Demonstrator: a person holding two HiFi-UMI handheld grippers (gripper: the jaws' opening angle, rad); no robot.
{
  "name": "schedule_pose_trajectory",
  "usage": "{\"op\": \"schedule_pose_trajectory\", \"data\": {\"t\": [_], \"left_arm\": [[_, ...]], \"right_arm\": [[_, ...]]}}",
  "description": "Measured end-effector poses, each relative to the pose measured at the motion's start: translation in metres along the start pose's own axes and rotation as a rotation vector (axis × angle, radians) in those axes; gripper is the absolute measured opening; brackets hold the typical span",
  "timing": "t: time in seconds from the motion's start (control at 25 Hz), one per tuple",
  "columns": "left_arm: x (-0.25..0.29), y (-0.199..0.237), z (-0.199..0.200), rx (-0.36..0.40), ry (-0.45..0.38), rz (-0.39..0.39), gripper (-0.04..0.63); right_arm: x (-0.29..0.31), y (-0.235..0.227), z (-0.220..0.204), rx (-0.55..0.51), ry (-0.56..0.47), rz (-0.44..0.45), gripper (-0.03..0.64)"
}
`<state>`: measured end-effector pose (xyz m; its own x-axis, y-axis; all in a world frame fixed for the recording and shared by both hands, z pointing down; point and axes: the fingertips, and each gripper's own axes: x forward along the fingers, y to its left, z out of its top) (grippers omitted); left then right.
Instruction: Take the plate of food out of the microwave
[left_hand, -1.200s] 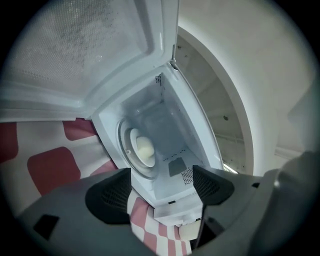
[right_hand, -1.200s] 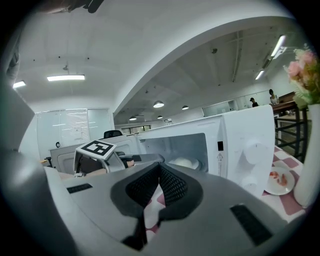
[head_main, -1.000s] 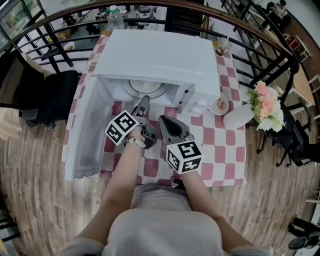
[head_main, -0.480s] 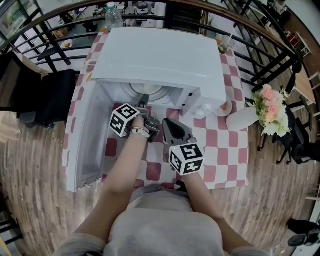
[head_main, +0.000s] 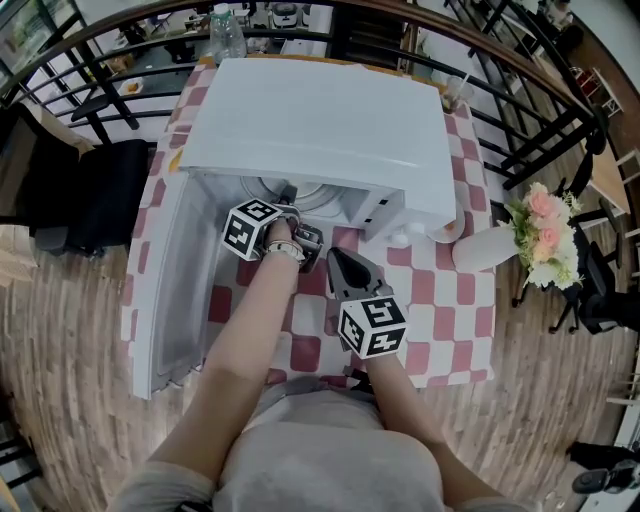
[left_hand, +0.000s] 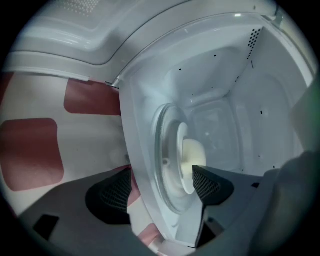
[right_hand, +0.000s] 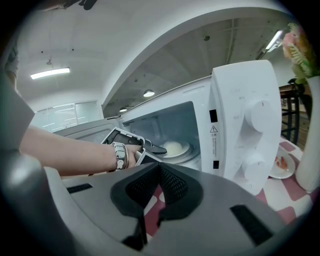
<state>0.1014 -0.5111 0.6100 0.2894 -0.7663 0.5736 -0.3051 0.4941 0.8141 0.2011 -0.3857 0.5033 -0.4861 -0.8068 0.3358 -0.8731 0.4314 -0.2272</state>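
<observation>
The left tongs (left_hand: 162, 185) reach into the microwave (head_main: 320, 110) with jaws spread, gripping nothing. The plate of food (left_hand: 183, 137) sits inside just ahead. The right tongs (right_hand: 159, 182) hang outside, clenched and empty.

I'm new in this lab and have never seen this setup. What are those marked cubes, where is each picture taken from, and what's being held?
No robot here: a person holds a two-jaw gripper in each hand, and the marked cubes are parts of those grippers. The head view looks down from the person's head; each gripper view looks along that gripper's jaws. A white microwave, door open, stands on a checked tablecloth. The left gripper reaches into the microwave, jaws apart, toward the plate of food; it grips nothing yet. The right gripper hovers outside, jaws together, empty.
</observation>
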Motion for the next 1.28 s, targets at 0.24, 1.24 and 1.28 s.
{"op": "schedule_pose_trajectory", "data": {"t": [0.24,1.24,1.28], "left_arm": [[0.009,0.008,0.001,-0.020,-0.011,0.057,0.362],[-0.015,0.013,-0.006,-0.072,-0.035,-0.022,0.247],[-0.017,0.013,-0.006,-0.076,-0.035,-0.024,0.242]], "right_arm": [[0.004,-0.006,0.000,0.007,0.006,-0.008,0.023],[-0.004,-0.001,0.009,0.010,-0.028,0.012,0.023],[-0.005,-0.001,0.009,0.010,-0.030,0.012,0.023]]}}
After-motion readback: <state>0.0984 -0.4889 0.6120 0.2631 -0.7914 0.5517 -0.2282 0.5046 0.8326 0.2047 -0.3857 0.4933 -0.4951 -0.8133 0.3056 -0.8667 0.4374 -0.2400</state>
